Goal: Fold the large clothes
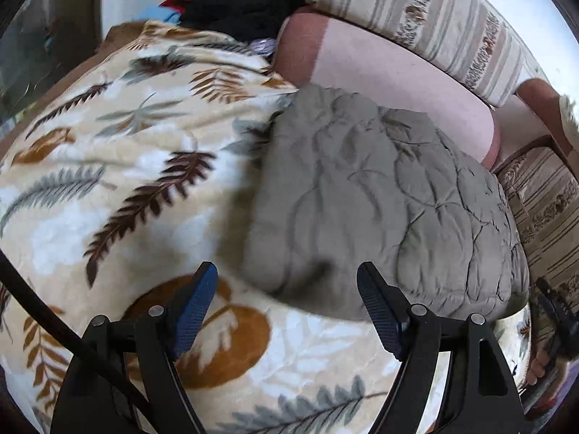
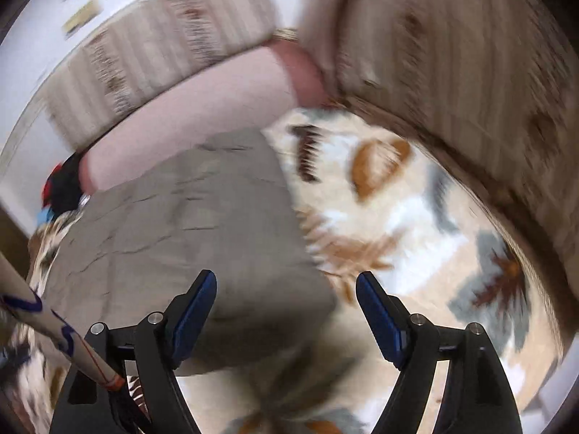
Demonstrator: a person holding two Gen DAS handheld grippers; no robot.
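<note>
A grey quilted garment (image 1: 380, 195) lies folded into a thick rectangle on a cream blanket with a leaf print (image 1: 119, 152). My left gripper (image 1: 287, 275) hangs above the garment's near edge, its blue-padded fingers (image 1: 197, 303) wide apart and touching nothing. In the blurred right wrist view the same grey garment (image 2: 188, 224) fills the left half. My right gripper (image 2: 286, 277) hovers over its near right corner, open, with only cloth far below the pads.
A pink bolster (image 1: 391, 72) and striped sofa cushions (image 1: 427, 14) stand behind the garment. Dark, red and blue clothes (image 1: 231, 7) are piled at the back left. A black cable (image 1: 54, 322) crosses the left view's lower left, and a patterned tube (image 2: 54, 329) crosses the right view's.
</note>
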